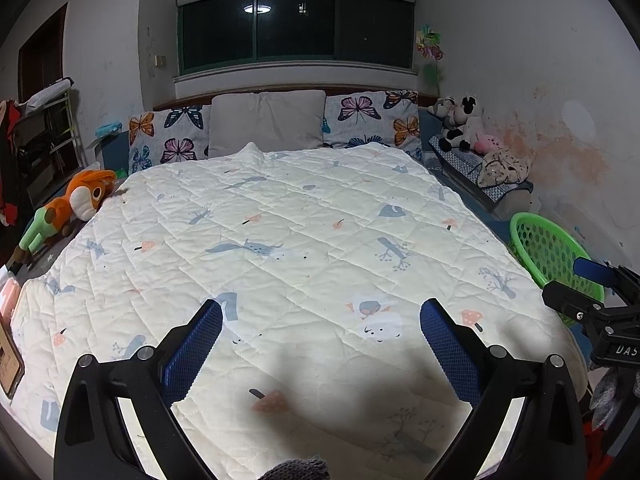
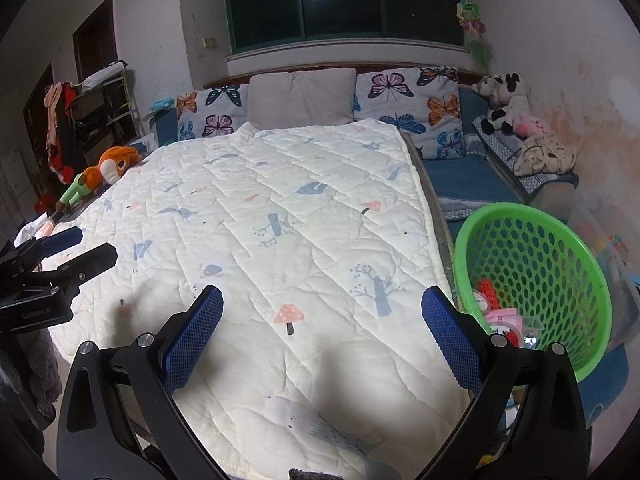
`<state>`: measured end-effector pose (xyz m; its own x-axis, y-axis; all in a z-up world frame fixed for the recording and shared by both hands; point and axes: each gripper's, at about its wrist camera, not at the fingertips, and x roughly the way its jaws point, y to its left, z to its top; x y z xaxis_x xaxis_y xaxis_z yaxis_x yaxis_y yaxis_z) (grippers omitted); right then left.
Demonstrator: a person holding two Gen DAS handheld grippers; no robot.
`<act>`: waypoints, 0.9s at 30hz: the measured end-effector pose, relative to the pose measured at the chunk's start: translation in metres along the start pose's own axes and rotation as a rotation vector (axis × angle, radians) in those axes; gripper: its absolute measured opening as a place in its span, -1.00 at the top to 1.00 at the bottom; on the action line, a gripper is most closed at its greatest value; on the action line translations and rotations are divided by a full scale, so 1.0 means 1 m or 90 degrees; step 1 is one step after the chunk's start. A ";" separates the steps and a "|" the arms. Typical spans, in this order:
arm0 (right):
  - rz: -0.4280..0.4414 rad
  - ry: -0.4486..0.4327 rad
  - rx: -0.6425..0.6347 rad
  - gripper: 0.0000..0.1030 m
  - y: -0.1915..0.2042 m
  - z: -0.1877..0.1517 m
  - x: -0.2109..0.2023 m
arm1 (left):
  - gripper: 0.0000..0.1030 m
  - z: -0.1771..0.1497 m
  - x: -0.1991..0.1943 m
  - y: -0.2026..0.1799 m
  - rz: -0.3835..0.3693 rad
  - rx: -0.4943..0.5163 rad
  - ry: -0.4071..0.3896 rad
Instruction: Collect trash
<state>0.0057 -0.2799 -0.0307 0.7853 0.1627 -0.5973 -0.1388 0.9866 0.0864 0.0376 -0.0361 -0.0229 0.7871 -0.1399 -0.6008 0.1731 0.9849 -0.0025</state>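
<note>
A green perforated basket (image 2: 536, 264) stands on the bed's right side beside the white quilt (image 2: 280, 220). It holds several pink and red wrappers (image 2: 500, 312). My right gripper (image 2: 322, 300) is open and empty above the quilt, just left of the basket. My left gripper (image 1: 320, 312) is open and empty above the quilt's (image 1: 280, 232) near end. The basket (image 1: 552, 252) shows at the right in the left wrist view, with my right gripper (image 1: 592, 292) in front of it. My left gripper (image 2: 68, 252) shows at the left edge of the right wrist view.
Butterfly pillows (image 1: 372, 120) and a grey pillow (image 1: 266, 124) line the headboard. An orange plush toy (image 1: 76, 200) lies at the bed's left edge. Plush cows (image 1: 460, 124) and a folded cloth (image 1: 504, 168) sit on a side bench at right. A cluttered shelf (image 2: 100, 108) stands left.
</note>
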 end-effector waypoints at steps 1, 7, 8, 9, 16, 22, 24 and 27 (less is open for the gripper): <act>0.000 0.000 0.000 -0.92 0.000 0.000 0.000 | -0.86 0.000 0.000 0.000 0.000 -0.001 0.000; 0.000 0.000 0.000 -0.92 0.000 0.000 0.001 | -0.86 -0.001 -0.001 -0.001 -0.001 0.000 -0.002; 0.000 0.000 0.000 -0.92 0.000 0.000 0.000 | -0.86 -0.001 -0.001 -0.001 -0.001 -0.001 -0.002; 0.001 0.001 0.001 -0.92 0.000 0.000 0.001 | -0.86 -0.001 0.000 -0.001 -0.002 -0.001 -0.001; 0.002 0.001 0.001 -0.92 0.001 -0.001 0.002 | -0.86 -0.001 0.000 -0.002 -0.002 -0.002 -0.001; 0.003 0.002 0.004 -0.92 0.002 -0.002 0.003 | -0.86 -0.001 -0.001 -0.002 -0.002 -0.001 -0.002; 0.003 0.001 0.005 -0.92 0.002 -0.003 0.003 | -0.86 -0.002 -0.001 -0.001 -0.003 -0.003 -0.006; 0.005 0.002 0.004 -0.92 0.002 -0.003 0.003 | -0.86 -0.002 -0.001 -0.002 0.000 -0.004 -0.010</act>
<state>0.0063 -0.2778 -0.0346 0.7820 0.1697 -0.5998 -0.1405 0.9854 0.0957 0.0350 -0.0382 -0.0241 0.7966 -0.1412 -0.5878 0.1695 0.9855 -0.0071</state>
